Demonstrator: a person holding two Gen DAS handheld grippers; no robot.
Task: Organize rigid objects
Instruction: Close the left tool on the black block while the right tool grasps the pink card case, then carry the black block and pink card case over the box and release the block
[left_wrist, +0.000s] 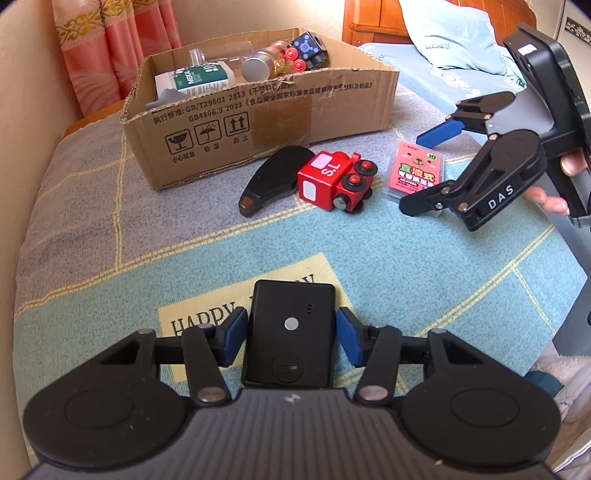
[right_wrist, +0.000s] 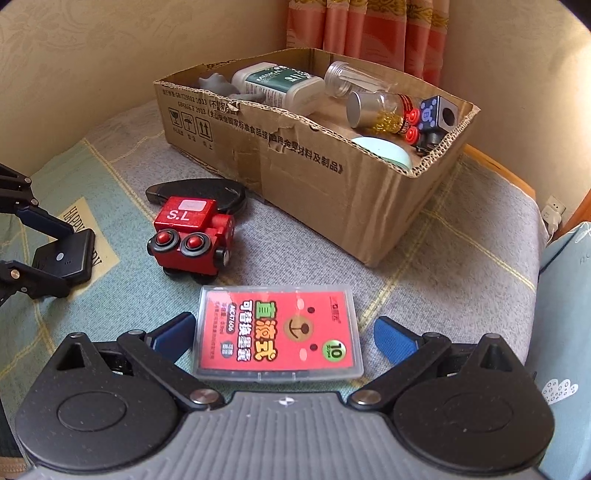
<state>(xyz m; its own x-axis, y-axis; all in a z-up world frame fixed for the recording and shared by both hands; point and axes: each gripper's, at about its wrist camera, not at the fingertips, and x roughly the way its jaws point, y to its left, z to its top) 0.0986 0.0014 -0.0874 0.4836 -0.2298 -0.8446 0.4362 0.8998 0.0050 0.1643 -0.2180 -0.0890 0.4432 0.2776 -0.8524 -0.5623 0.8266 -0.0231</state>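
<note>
My left gripper (left_wrist: 291, 332) is shut on a small black rectangular device (left_wrist: 291, 317), its blue pads pressing both long sides just above the bedspread. It shows at the left edge of the right wrist view too, left gripper (right_wrist: 48, 254) and device (right_wrist: 68, 258). My right gripper (right_wrist: 284, 336) is open, with a red ink-cartridge case (right_wrist: 277, 328) lying flat between its fingers and a gap at each side. A red toy train (left_wrist: 332, 181) (right_wrist: 192, 236) and a flat black teardrop-shaped piece (left_wrist: 273, 177) (right_wrist: 207, 190) lie in front of the cardboard box (left_wrist: 258, 114) (right_wrist: 332, 177).
The box holds a green-labelled bottle (right_wrist: 280, 83), a clear jar (right_wrist: 354, 79), a glitter vial (right_wrist: 384, 110), a blue cube toy (right_wrist: 439, 114) and a grey figure (right_wrist: 218, 86). A wall and curtain (left_wrist: 110, 40) stand behind it. A person's hand (left_wrist: 554, 199) holds the right gripper.
</note>
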